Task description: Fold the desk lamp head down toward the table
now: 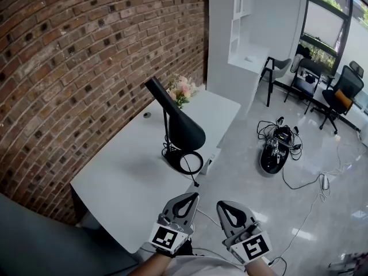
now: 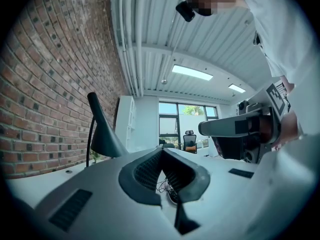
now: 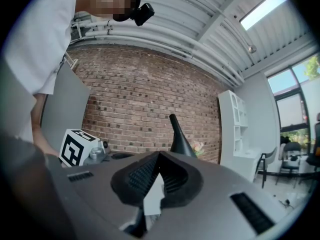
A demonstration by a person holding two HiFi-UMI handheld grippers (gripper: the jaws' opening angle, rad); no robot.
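Note:
The black desk lamp (image 1: 179, 125) stands near the right edge of the white table (image 1: 126, 171). Its cone head points down and to the right over its round base (image 1: 185, 162). Both grippers hover side by side off the table's near corner, well short of the lamp. My left gripper (image 1: 193, 196) is shut, its tips touching with nothing between them. My right gripper (image 1: 221, 204) is shut and empty as well. The left gripper view has the lamp head (image 2: 103, 135) far off at the left. In the right gripper view the lamp's cone (image 3: 180, 139) rises just past the jaws.
A brick wall (image 1: 86, 50) runs along the table's far side. Pink flowers (image 1: 183, 89) sit at the table's back end. On the floor to the right lies a black device with tangled cables (image 1: 276, 149). Chairs (image 1: 336, 96) stand by the windows.

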